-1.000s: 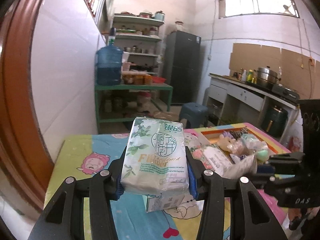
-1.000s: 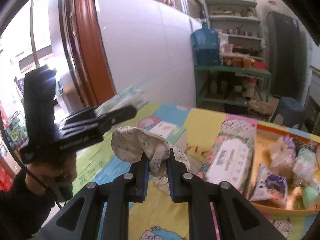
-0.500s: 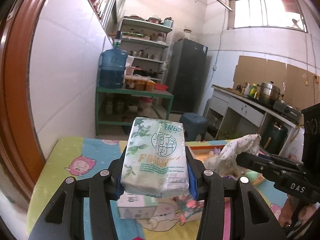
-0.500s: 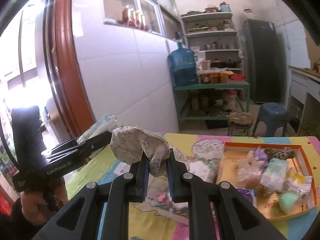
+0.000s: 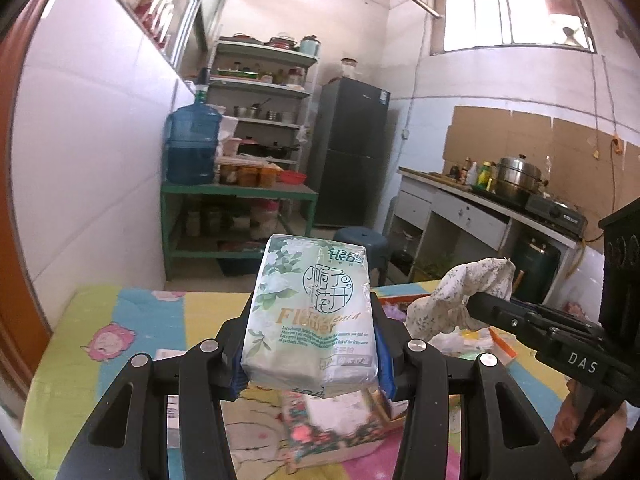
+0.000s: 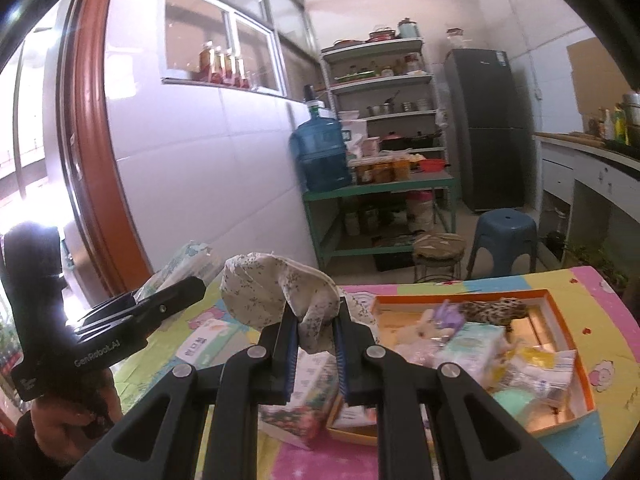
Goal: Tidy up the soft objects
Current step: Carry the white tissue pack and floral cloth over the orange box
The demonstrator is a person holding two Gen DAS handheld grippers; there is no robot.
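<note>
My left gripper (image 5: 312,344) is shut on a pale green tissue pack (image 5: 312,312) with flower print, held upright above the table. In the right wrist view the same gripper (image 6: 176,292) shows at the left with the pack (image 6: 180,264) in it. My right gripper (image 6: 316,328) is shut on a crumpled white floral cloth (image 6: 272,288), which bulges up and to the left of the fingers. The left wrist view shows that cloth (image 5: 460,296) at the right. An orange-rimmed box (image 6: 576,364) of soft items lies on the table at the right.
The table has a colourful cartoon cover (image 5: 120,320). A flowered tissue box (image 6: 304,400) lies below the grippers, a small white pack (image 6: 204,340) to its left. Behind the table stand a green rack with a water jug (image 5: 192,148), a blue stool (image 6: 504,236) and a fridge (image 5: 352,152).
Both grippers have risen and moved over the table, each keeping its hold. The right gripper has swung right, so the orange-rimmed box now lies nearer the middle of its view.
</note>
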